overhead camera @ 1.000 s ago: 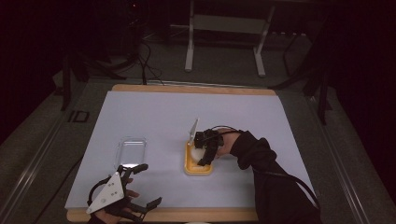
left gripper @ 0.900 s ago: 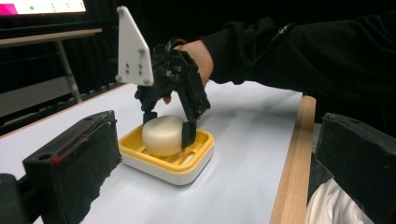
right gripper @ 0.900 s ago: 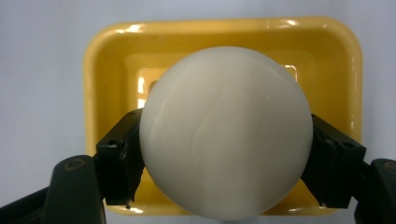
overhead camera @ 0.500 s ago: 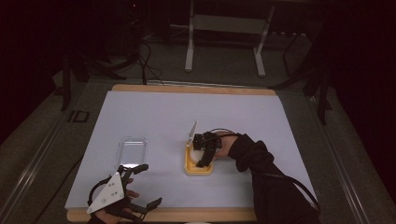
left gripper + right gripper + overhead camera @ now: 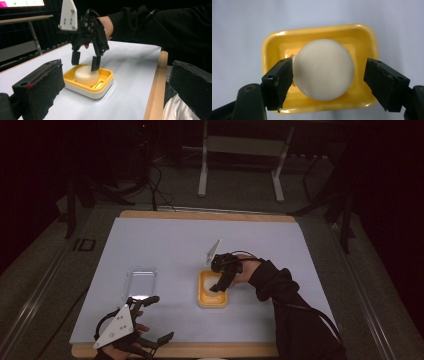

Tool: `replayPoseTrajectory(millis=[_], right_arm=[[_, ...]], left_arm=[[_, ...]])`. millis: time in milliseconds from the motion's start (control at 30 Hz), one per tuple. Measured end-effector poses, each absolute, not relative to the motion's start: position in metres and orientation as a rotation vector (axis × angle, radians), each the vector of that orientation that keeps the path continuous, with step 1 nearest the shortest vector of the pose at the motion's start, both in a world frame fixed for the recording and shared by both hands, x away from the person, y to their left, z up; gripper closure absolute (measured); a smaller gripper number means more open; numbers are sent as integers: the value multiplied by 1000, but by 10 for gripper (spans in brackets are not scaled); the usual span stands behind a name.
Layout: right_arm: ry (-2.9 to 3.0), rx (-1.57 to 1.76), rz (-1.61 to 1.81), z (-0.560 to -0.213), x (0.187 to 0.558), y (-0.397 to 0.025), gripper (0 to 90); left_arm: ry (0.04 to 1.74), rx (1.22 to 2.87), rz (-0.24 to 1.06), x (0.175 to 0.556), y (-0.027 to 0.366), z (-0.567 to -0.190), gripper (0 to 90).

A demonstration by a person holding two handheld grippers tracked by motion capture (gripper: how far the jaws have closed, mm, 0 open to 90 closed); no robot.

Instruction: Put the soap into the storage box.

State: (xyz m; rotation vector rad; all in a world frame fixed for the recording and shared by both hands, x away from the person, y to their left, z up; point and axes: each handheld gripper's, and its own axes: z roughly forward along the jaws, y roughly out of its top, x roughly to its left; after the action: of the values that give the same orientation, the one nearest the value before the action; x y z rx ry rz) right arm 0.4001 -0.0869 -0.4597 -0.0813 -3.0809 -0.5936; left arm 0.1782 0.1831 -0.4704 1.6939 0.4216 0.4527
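A round white soap bar [image 5: 324, 72] lies in a yellow dish [image 5: 319, 31] on the white table top. My right gripper [image 5: 328, 75] hangs open over it with one jaw on each side; the left jaw is at the bar's edge and the right jaw stands apart. In the left gripper view the right gripper [image 5: 86, 60] dips its jaws to the soap bar [image 5: 85, 76] in the yellow dish [image 5: 103, 86]. In the high view my left gripper [image 5: 160, 317] rests open near the table's front edge, holding nothing, left of the yellow dish [image 5: 202, 302].
A clear plastic lid [image 5: 140, 281] lies flat on the table, just beyond the left gripper. The wooden table edge [image 5: 155, 87] runs along the front. A metal stand [image 5: 240, 165] is on the floor behind the table.
My right gripper has shifted slightly over the dish and sits a little lower around the soap. The left gripper has stayed where it was.
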Motion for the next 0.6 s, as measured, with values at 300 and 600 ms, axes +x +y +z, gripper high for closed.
replayPoseTrajectory(millis=[300, 600], right_arm=[[-3075, -148, -772, -443, 394, -98, 232], [-3066, -414, -864, -440, 401, -112, 130]], left_arm=[[420, 1696, 455, 178, 183, -470, 1], [420, 1695, 454, 178, 183, -470, 1]])
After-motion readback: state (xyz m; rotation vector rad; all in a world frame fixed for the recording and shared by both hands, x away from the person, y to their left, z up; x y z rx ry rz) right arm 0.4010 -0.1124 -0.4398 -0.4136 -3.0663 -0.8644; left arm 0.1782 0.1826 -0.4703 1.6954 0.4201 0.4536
